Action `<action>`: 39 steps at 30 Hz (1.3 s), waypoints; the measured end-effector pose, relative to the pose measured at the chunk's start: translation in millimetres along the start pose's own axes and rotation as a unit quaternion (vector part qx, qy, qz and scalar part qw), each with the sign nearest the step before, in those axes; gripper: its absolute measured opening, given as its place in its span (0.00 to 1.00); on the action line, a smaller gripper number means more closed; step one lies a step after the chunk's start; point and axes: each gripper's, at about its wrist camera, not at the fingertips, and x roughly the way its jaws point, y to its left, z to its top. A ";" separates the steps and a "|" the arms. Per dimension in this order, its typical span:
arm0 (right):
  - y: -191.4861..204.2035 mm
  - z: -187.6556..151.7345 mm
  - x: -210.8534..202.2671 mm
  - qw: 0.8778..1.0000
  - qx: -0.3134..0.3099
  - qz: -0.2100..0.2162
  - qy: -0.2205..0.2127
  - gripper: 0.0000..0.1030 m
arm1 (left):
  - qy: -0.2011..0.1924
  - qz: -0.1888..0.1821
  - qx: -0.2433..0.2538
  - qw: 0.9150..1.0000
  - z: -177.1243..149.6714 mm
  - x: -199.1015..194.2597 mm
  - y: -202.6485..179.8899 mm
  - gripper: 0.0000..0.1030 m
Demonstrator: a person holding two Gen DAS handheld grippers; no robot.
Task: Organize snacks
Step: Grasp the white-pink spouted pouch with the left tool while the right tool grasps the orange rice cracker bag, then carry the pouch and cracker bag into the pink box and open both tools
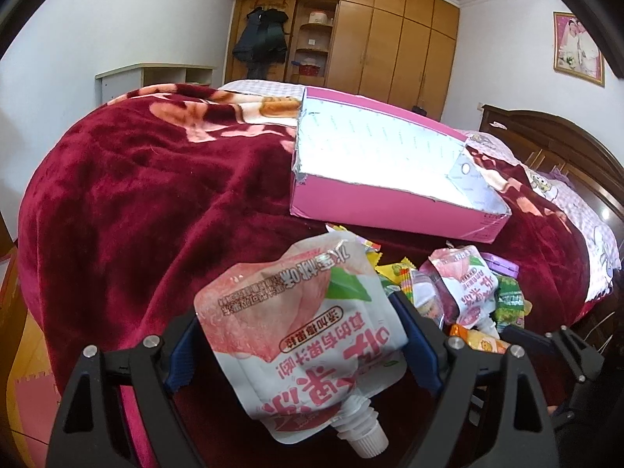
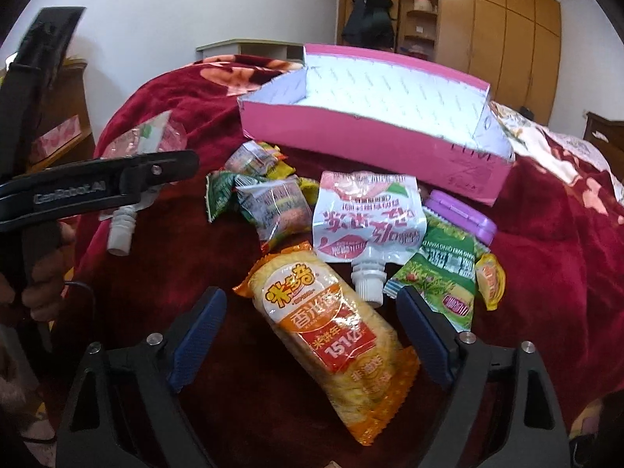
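My left gripper point(image 1: 300, 335) is shut on a white-and-pink peach jelly pouch point(image 1: 300, 319), spout down, held above the red blanket; the same pouch point(image 2: 144, 140) and the left gripper point(image 2: 167, 171) show at the left of the right wrist view. A pink box point(image 2: 370, 136) with a white inside lies open and empty on the bed, also in the left wrist view point(image 1: 390, 199). My right gripper point(image 2: 312, 319) is open, its fingers on either side of an orange rice-cracker pack point(image 2: 331, 335). A second peach pouch point(image 2: 362, 222) lies just beyond it.
Green snack packets point(image 2: 440, 269), small wrapped candies point(image 2: 269, 202) and a purple case point(image 2: 460, 214) lie between the box and my right gripper. The red blanket point(image 1: 156, 195) covers the bed. A wooden wardrobe point(image 1: 390, 39) and headboard point(image 1: 553, 144) stand behind.
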 end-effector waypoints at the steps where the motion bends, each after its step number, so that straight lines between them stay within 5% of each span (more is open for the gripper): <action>1: -0.1 -1.8 1.0 1.000 0.007 0.002 0.002 0.87 | 0.001 -0.001 0.000 1.000 -0.1 0.0 1.0 0.87; 6: -5.0 -9.1 -2.4 1.000 0.029 0.007 0.004 0.67 | 0.004 -0.002 -0.001 1.000 -1.1 -2.7 0.8 0.87; 10: -9.8 -10.2 -8.1 0.999 0.049 0.021 0.002 0.60 | 0.001 -0.002 0.002 1.000 -1.0 -7.6 -1.4 0.87; 26: -20.2 2.5 -40.3 0.996 0.072 0.048 -0.037 0.56 | -0.011 -0.009 0.027 1.000 15.3 -17.4 -17.0 0.87; 39: -49.2 41.8 -53.5 0.992 0.086 0.072 -0.058 0.56 | -0.021 -0.021 0.039 0.999 64.7 -0.7 -30.2 0.87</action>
